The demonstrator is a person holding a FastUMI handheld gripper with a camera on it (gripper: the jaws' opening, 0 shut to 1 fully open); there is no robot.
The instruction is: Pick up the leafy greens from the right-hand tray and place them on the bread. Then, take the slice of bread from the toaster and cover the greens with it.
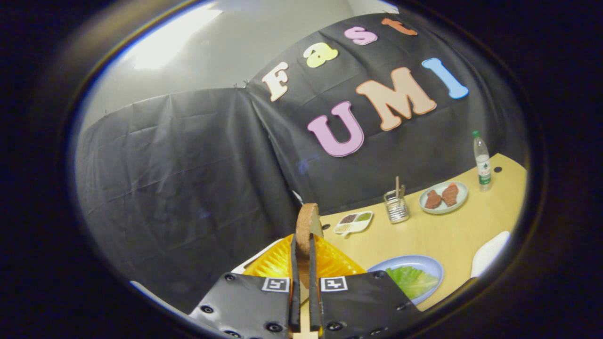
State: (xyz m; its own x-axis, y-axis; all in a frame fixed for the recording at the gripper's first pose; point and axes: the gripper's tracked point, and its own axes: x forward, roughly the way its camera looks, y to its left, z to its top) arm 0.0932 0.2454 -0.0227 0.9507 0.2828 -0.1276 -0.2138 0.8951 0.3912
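Between the two fingers, right at the near end of the scene, sits the slice of bread (307, 225), standing on edge and gripped by its flat faces. The gripper (302, 282) is closed down to a narrow gap with both fingers pressed on the slice, and the top crust pokes up beyond the fingertips. Holding it edge-up like this fits a slice drawn out of a slot, so my read is that the second half of the job is under way.

Just under and behind the slice there's an orange ribbed tray (278, 261), lying near the tabletop's near edge. Beside it, to the right of the fingers, a pale blue plate (433, 266) carries the leafy greens (411, 280), spread flat. Whether there's bread beneath them, I cannot tell.

Further along the wooden tabletop (447, 230), a little divided dish (354, 222) of seasonings, then a wire holder (396, 207) with a stick in it. Beyond that, a plate of meat (444, 197) toward the far edge, and a water bottle (482, 162) upright at the far corner, all well clear of the working area.
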